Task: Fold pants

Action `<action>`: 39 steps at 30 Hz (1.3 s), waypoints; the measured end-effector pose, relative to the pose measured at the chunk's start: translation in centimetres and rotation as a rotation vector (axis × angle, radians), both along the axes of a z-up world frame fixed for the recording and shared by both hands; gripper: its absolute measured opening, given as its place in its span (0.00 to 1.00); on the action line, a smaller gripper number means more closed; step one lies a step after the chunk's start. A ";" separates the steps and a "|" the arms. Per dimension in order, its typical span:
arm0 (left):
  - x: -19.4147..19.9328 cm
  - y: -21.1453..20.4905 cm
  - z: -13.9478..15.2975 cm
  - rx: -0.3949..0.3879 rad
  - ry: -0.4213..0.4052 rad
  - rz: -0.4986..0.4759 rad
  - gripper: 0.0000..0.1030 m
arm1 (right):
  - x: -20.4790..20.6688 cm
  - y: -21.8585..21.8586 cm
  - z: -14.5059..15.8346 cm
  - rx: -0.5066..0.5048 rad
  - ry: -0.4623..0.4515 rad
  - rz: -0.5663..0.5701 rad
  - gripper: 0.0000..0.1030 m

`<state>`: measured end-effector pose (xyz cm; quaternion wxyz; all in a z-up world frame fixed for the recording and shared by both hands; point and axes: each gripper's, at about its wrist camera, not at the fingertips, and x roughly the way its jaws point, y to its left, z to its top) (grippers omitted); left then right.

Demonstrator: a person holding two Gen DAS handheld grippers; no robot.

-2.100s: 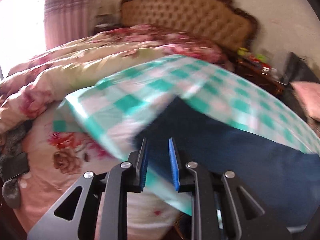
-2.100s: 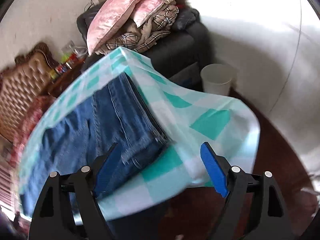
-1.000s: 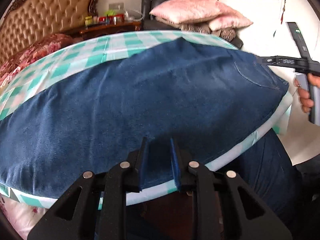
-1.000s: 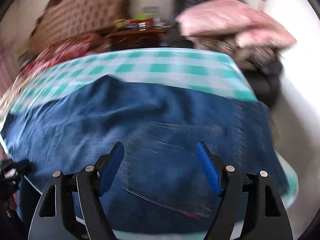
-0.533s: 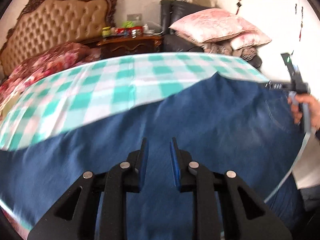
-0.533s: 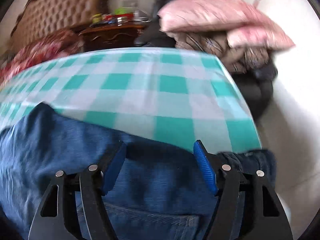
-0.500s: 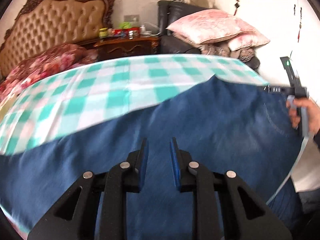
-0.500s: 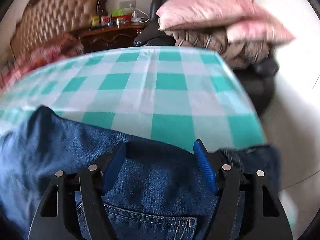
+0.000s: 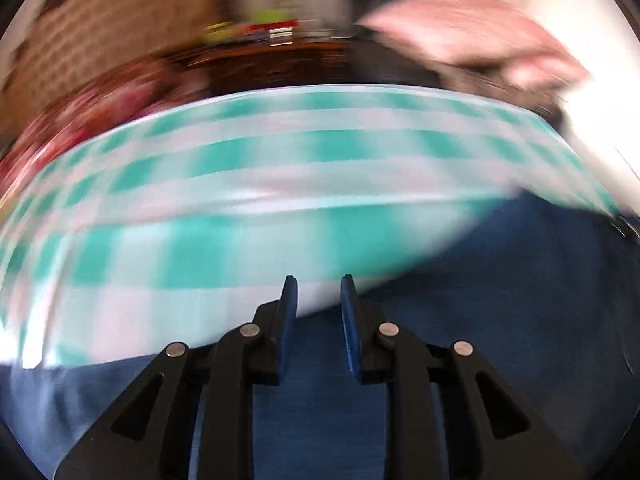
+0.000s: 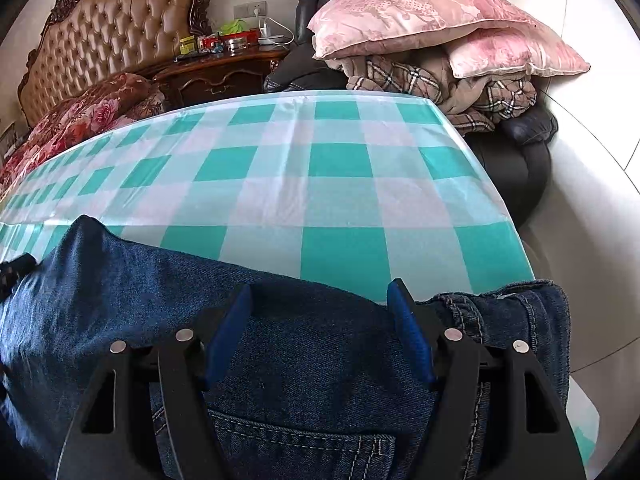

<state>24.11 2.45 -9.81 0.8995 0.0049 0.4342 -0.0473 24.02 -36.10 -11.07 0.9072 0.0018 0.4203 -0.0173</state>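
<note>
Dark blue denim pants (image 10: 100,300) lie along the near edge of a table under a teal-and-white checked cloth (image 10: 320,160). My right gripper (image 10: 319,286) grips a wide fold of the waist part, and the denim fills the whole gap between its blue pads. A back pocket shows below it. The left wrist view is blurred by motion. There my left gripper (image 9: 318,280) stands narrow and its jaws are closing, with denim (image 9: 500,300) between the pads. The checked cloth (image 9: 240,180) spreads beyond its tips.
Behind the table stand a tufted headboard (image 10: 120,28), a bed with a red floral quilt (image 10: 88,112) and a dark wooden nightstand (image 10: 216,76) with small items. A black armchair (image 10: 516,168) at the right carries pink pillows (image 10: 420,12) and a plaid blanket.
The pants have slid toward the near edge, baring much more checked cloth. My left gripper swept sideways with the denim. Over the last half second the right gripper stayed put.
</note>
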 end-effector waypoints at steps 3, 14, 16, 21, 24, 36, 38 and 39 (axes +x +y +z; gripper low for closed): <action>-2.5 2.9 2.4 -0.117 -0.077 -0.050 0.23 | 0.0 0.0 0.0 0.000 0.000 0.000 0.65; -5.2 14.1 1.3 -0.013 -0.059 0.235 0.25 | 0.1 0.5 0.0 -0.042 -0.001 -0.010 0.68; -6.3 17.0 1.7 -0.108 -0.066 0.267 0.26 | 0.1 0.4 0.0 -0.038 -0.001 -0.011 0.69; -9.8 19.7 0.3 -0.072 -0.027 0.221 0.42 | 0.0 0.3 0.1 -0.044 -0.002 -0.014 0.69; -12.7 27.5 -1.7 -0.034 0.034 0.455 0.47 | 0.1 0.2 0.2 -0.038 0.001 -0.015 0.69; -21.3 31.5 1.6 -0.024 -0.080 0.428 0.43 | -9.9 5.1 5.0 0.020 -0.092 -0.012 0.72; -21.5 29.2 0.7 -0.015 -0.069 0.326 0.44 | -12.4 7.4 3.8 0.023 -0.067 0.038 0.73; -21.5 28.4 0.1 -0.006 -0.056 0.290 0.49 | -13.1 8.3 3.2 0.027 -0.046 0.059 0.73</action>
